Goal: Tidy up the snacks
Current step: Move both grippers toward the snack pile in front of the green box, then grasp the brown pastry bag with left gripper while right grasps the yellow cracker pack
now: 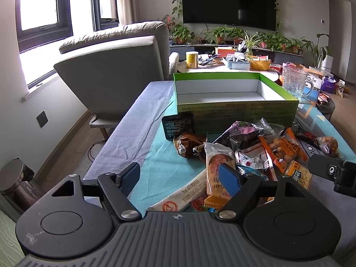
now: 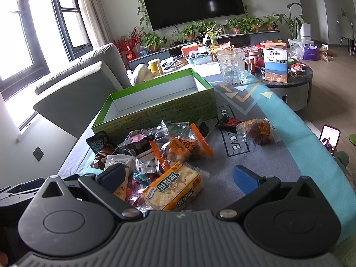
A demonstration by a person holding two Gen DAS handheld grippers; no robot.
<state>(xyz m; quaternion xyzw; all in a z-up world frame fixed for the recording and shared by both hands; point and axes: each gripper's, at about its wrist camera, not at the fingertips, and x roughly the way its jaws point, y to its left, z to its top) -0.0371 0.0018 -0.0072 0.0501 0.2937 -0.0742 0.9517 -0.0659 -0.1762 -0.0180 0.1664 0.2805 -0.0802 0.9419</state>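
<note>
A pile of wrapped snacks [image 1: 255, 151] lies on the table in front of an empty green box [image 1: 233, 93] with a white inside. My left gripper [image 1: 179, 178] is open above the pile's near left edge, over a long white stick packet [image 1: 184, 195] and a cake packet [image 1: 219, 166]. In the right wrist view the same pile [image 2: 155, 153] and box [image 2: 160, 102] show. My right gripper [image 2: 178, 178] is open, its jaws either side of a yellow rice-cracker packet [image 2: 173, 187], not closed on it.
A glass mug [image 2: 233, 69] stands behind the box. Two loose snacks [image 2: 255, 129] lie right of the pile on the patterned cloth [image 2: 278, 122]. A grey sofa [image 1: 115, 66] is at the left, a cluttered coffee table [image 1: 229, 64] beyond, a phone [image 2: 330, 138] at the right.
</note>
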